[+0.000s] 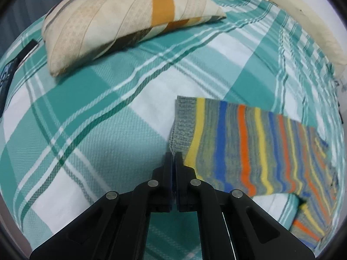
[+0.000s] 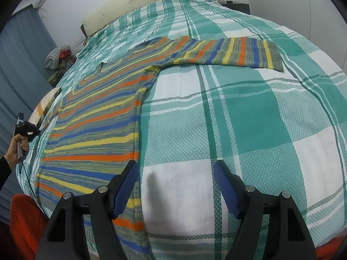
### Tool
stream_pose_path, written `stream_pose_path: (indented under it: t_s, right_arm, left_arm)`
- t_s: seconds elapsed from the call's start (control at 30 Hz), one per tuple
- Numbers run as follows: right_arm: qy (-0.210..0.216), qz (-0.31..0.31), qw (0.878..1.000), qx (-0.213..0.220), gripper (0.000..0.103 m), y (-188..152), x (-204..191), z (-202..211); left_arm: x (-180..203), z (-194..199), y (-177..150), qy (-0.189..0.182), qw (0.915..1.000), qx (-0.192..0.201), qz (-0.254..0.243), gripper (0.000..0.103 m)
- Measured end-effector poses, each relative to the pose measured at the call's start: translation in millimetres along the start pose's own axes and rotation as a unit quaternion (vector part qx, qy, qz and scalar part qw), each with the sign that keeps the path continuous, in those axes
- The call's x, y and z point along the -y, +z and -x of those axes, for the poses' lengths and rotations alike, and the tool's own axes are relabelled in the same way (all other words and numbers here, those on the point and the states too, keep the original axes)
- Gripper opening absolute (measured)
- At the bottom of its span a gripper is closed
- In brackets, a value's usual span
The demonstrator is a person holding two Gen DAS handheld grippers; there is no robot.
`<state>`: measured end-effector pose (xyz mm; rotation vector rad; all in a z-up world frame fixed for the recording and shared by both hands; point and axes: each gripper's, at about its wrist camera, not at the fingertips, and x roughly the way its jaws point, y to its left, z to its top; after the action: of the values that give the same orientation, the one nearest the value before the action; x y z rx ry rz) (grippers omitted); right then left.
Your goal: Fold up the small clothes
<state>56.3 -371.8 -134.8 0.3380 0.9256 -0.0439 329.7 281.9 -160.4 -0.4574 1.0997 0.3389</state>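
Observation:
A small striped sweater [image 2: 95,130], grey with yellow, blue and orange bands, lies flat on a teal-and-white plaid bed cover [image 2: 249,119]. One sleeve [image 2: 227,52] stretches out to the right. In the left wrist view the other sleeve [image 1: 245,147] is lifted off the cover. My left gripper [image 1: 173,156] is shut on the corner of that sleeve's grey ribbed cuff [image 1: 184,125]. My right gripper [image 2: 176,169] is open and empty, low over the cover just right of the sweater's side seam; its left fingertip [image 2: 132,169] is over the hem edge.
A cream pillow [image 1: 121,26] with an orange band lies beyond the left gripper. A cream headboard [image 2: 138,2] runs along the far edge. A dark object [image 1: 13,69] sits at the bed's left edge. Orange cloth [image 2: 26,223] shows at lower left. The left hand-held gripper [image 2: 23,130] shows at the far left of the right wrist view.

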Motion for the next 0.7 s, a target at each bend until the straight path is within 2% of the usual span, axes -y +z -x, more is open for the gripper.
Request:
stream_pose_path:
  t_s: [0.1,0.2,0.23,0.27,0.3,0.33,0.37,0.43,0.5,0.6,0.7]
  right_arm:
    - [-0.006,-0.001,1.000,0.003,0.072,0,1,2]
    - [-0.017,-0.004,1.000,0.009,0.072,0,2,6]
    - [-0.024,-0.006,1.000,0.013,0.072,1,3,8]
    - [-0.029,-0.008,0.999,0.017,0.072,0,4,10]
    - [-0.039,-0.011,0.999,0.022,0.073,1,6,14]
    - [-0.046,-0.013,0.998,0.026,0.077,1,7,16]
    - [-0.057,-0.016,0.998,0.031,0.084,1,9,19]
    - [-0.074,-0.025,0.996,0.039,0.090,1,14,23]
    - [-0.089,-0.032,0.995,0.044,0.090,2,18,26]
    - [-0.114,-0.038,0.991,0.051,0.091,2,22,30]
    - [-0.131,-0.045,0.989,0.056,0.091,1,27,33]
  left_arm:
    - [9,2,-6,0.023,0.9994,0.011,-0.024,0.000]
    - [9,8,-13,0.025,0.9992,0.016,-0.027,0.011]
    - [6,12,-16,0.023,0.9993,0.017,-0.024,0.029]
    - [2,20,-21,0.018,0.9995,0.016,-0.018,0.042]
    - [-1,30,-28,0.009,0.9996,0.021,-0.015,0.066]
    - [-4,38,-36,-0.002,0.9995,0.030,-0.014,0.078]
    - [-6,50,-46,-0.020,0.9988,0.041,-0.018,0.080]
    - [-7,76,-77,-0.048,0.9967,0.050,-0.043,0.080]
    - [-5,96,-108,-0.063,0.9938,0.057,-0.072,0.082]
    - [3,120,-152,-0.071,0.9873,0.078,-0.119,0.091]
    - [16,128,-191,-0.065,0.9779,0.089,-0.178,0.092]
